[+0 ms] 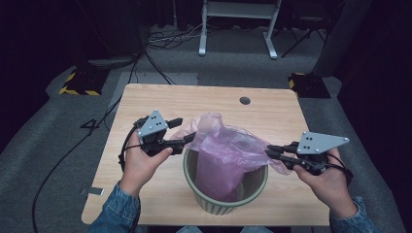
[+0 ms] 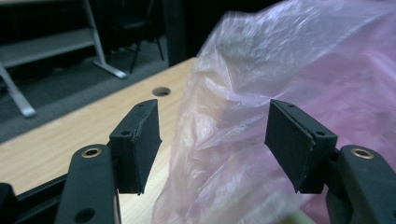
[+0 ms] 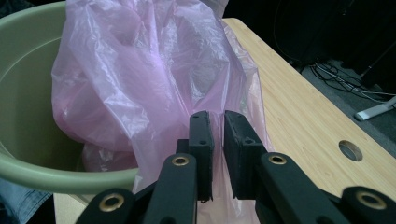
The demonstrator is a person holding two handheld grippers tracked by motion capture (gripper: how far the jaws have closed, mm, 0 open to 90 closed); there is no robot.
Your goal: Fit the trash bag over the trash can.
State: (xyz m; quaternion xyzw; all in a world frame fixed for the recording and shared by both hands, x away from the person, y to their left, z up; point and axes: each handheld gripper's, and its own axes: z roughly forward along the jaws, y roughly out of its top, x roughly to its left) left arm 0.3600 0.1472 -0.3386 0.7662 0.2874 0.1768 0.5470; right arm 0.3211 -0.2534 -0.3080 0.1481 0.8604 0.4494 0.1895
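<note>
**Pink bag held over green bin**

Nearest the table's front edge, a ribbed pale-green round plastic bin stands on the light wooden table. A translucent pink plastic bag sits partly inside, billowing above the rim. Right gripper: jaws pinched on the bag's right edge. Left gripper: jaws spread wide, bag film between them. Farther off, a round hole in the tabletop.

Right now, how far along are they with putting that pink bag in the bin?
Done: the bag hangs inside the bin. In hand: the right tool pinches one edge; the left tool is open around the other. Left: spreading the bunched bag over the rim.
</note>
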